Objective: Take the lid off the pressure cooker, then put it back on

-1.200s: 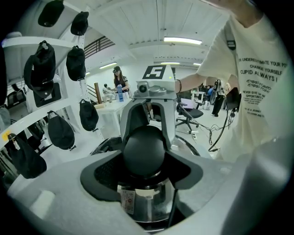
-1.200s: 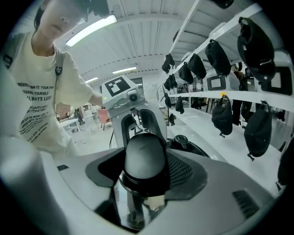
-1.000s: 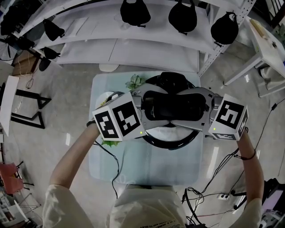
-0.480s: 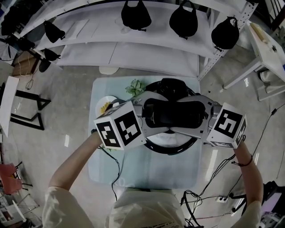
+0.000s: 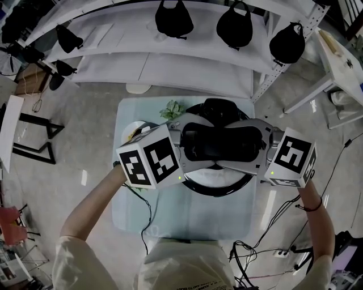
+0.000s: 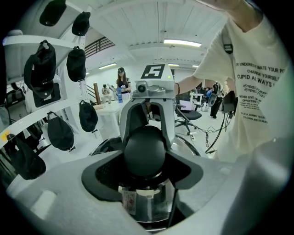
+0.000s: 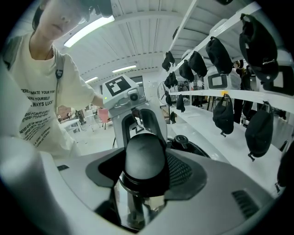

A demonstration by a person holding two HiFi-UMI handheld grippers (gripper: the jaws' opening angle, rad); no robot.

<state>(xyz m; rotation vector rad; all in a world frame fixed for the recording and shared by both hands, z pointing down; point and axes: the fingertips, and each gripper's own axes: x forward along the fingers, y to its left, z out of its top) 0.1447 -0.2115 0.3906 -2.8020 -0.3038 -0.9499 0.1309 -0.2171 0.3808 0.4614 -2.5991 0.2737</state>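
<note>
The pressure cooker [image 5: 218,190] stands on a small pale table [image 5: 187,218], its black rim showing around the shiny steel lid [image 5: 211,171]. The lid's long black handle [image 5: 221,141] runs across the top. My left gripper [image 5: 190,143] is shut on the handle's left end, which shows as a rounded black knob [image 6: 144,151] between its pads. My right gripper [image 5: 256,143] is shut on the opposite end [image 7: 144,158]. The two grippers face each other across the lid. I cannot tell whether the lid rests on the pot or hangs just above it.
A green plant [image 5: 172,107] and a plate [image 5: 133,127] sit at the table's left back. Behind the table a white shelf rack [image 5: 170,62] carries hanging black caps [image 5: 173,17]. Cables [image 5: 266,249] lie on the floor at right. A white side table [image 5: 340,56] stands far right.
</note>
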